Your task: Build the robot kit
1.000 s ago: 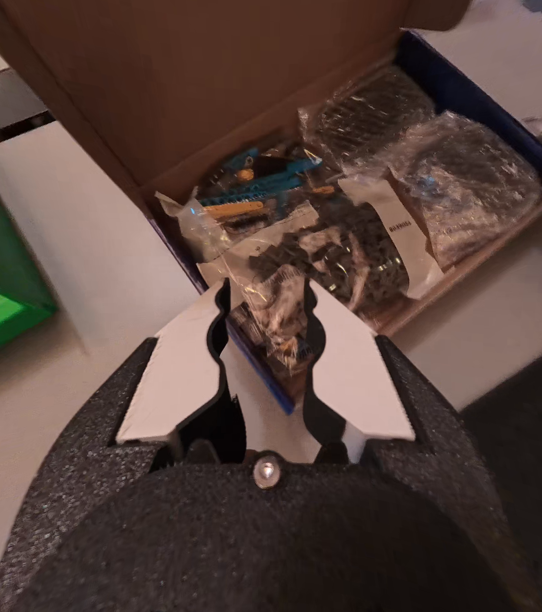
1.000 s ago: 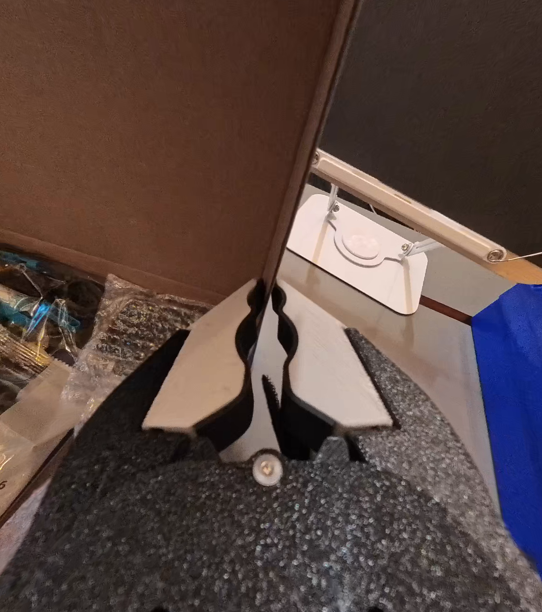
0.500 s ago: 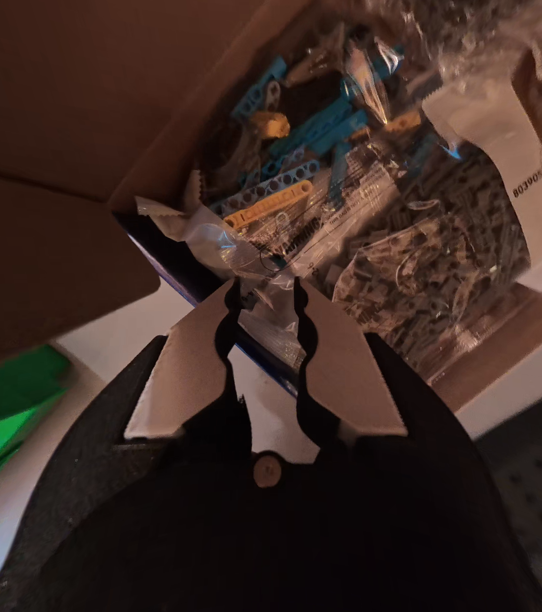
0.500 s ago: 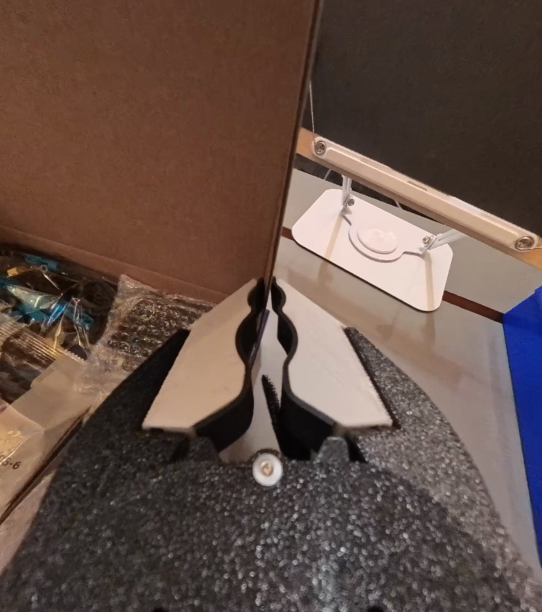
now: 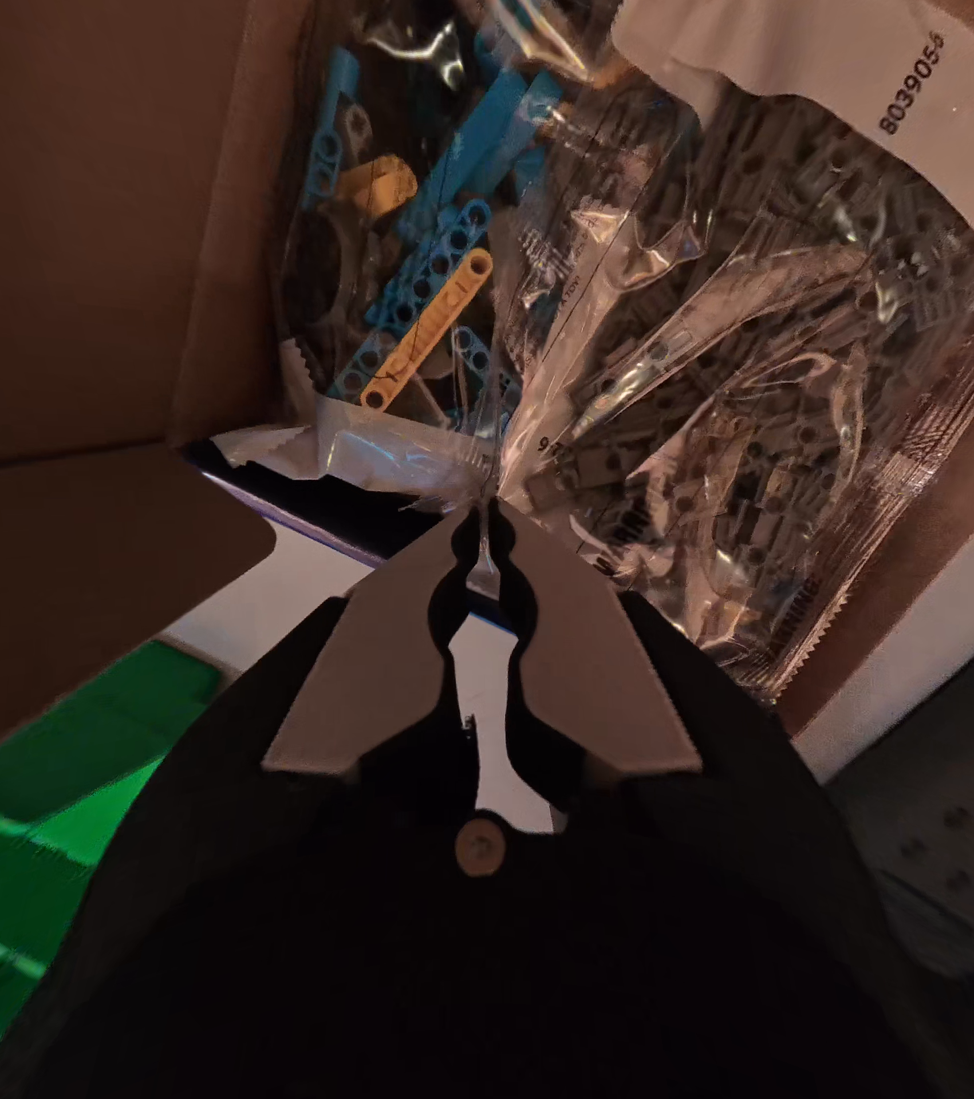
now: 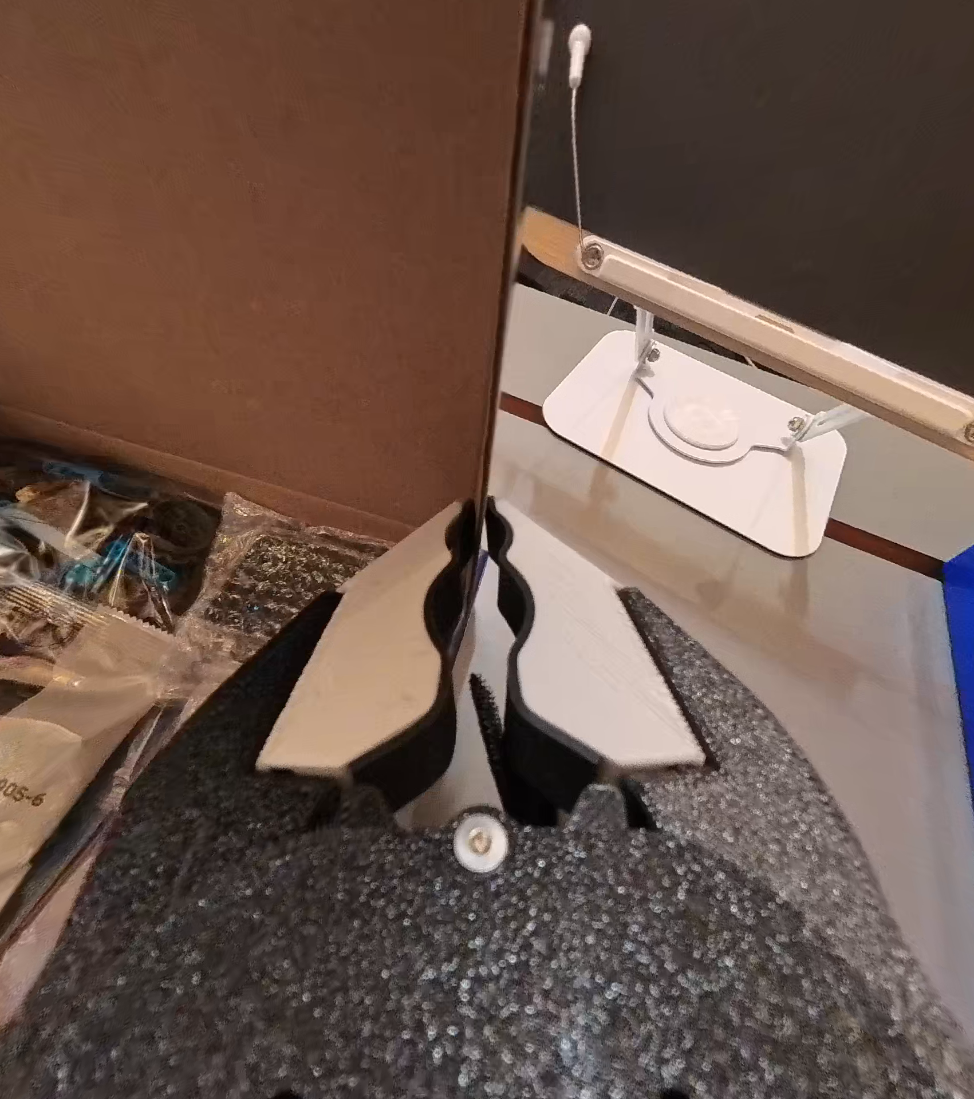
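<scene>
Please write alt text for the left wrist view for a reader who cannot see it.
The left gripper is shut on the edge of a clear plastic bag of grey parts inside an open cardboard box. A bag of blue and yellow beams lies beside it.

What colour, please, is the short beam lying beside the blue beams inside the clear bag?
The short beam is yellow-orange, clearest in the left wrist view.

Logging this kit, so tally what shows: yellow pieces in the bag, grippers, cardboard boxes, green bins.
Yellow pieces: 2
Grippers: 2; left gripper pinches the grey-parts bag, right gripper the box flap
Cardboard boxes: 1
Green bins: 1
Total: 6
</scene>
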The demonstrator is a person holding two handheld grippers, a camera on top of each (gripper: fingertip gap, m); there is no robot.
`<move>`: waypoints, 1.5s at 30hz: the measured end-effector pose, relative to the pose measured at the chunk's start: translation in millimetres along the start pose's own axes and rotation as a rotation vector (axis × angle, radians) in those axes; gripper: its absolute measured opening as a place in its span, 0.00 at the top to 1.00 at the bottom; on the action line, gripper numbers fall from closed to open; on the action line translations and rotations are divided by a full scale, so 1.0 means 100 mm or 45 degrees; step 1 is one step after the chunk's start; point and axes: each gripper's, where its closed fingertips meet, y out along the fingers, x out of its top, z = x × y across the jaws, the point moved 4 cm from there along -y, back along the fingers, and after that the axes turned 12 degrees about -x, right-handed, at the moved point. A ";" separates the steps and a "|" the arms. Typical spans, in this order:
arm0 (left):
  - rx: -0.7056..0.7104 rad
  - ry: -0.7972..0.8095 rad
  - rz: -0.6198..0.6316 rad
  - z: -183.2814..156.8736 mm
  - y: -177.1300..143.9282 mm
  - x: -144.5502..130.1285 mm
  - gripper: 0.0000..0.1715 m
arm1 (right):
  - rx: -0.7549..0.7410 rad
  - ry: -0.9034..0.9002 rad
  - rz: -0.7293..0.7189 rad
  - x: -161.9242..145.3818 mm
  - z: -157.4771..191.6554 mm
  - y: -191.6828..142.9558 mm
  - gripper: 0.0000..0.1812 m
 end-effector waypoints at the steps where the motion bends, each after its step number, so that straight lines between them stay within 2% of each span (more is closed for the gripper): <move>1: 0.060 0.031 -0.008 -0.04 -0.04 0.01 1.00 | 0.000 -0.002 -0.001 0.00 0.01 0.00 0.99; 4: 0.256 0.115 -0.057 -0.15 -0.23 0.10 1.00 | -0.007 -0.006 0.004 -0.01 0.01 0.00 0.99; 10: 0.641 0.311 -0.177 -0.40 -0.84 0.41 1.00 | 0.000 0.005 0.005 -0.01 0.00 0.00 0.99; 13: 0.612 0.303 -0.251 -0.54 -1.08 0.41 1.00 | 0.010 0.019 0.007 -0.02 -0.01 0.00 0.99; 15: 0.573 0.268 -0.295 -0.60 -1.24 0.30 1.00 | 0.014 0.023 0.008 -0.02 -0.01 -0.01 0.99; 19: 0.421 0.056 -0.468 -0.64 -1.65 -0.11 1.00 | 0.014 0.016 0.012 -0.02 -0.01 -0.01 0.99; 24: 0.204 -0.359 -0.635 -0.44 -2.00 -1.00 1.00 | 0.009 0.005 0.015 -0.02 0.00 -0.01 0.99; 28: 0.037 -0.657 -0.662 -0.19 -1.85 -1.72 1.00 | 0.009 0.004 0.017 -0.02 0.00 -0.01 0.99; 31: 0.026 -0.789 -0.609 0.02 -1.64 -2.18 1.00 | 0.006 0.000 0.016 -0.02 0.00 -0.01 0.99; 35: -0.061 -0.917 -0.637 0.27 -1.36 -2.52 1.00 | 0.005 -0.003 0.016 -0.02 0.00 -0.01 0.99; 37: -0.039 -0.943 -0.571 0.41 -1.22 -2.67 1.00 | 0.002 -0.008 0.016 -0.02 0.00 -0.01 0.99; 41: 0.134 -0.991 -0.435 0.80 -1.12 -2.92 1.00 | 0.002 -0.014 0.016 -0.02 0.00 -0.01 0.99; 43: 0.291 -1.056 -0.367 1.02 -1.12 -3.07 0.97 | 0.004 -0.013 0.017 -0.02 0.00 -0.01 0.99; 45: 0.401 -1.024 -0.307 1.12 -1.09 -3.09 0.95 | 0.007 -0.013 0.018 -0.03 0.00 -0.01 0.99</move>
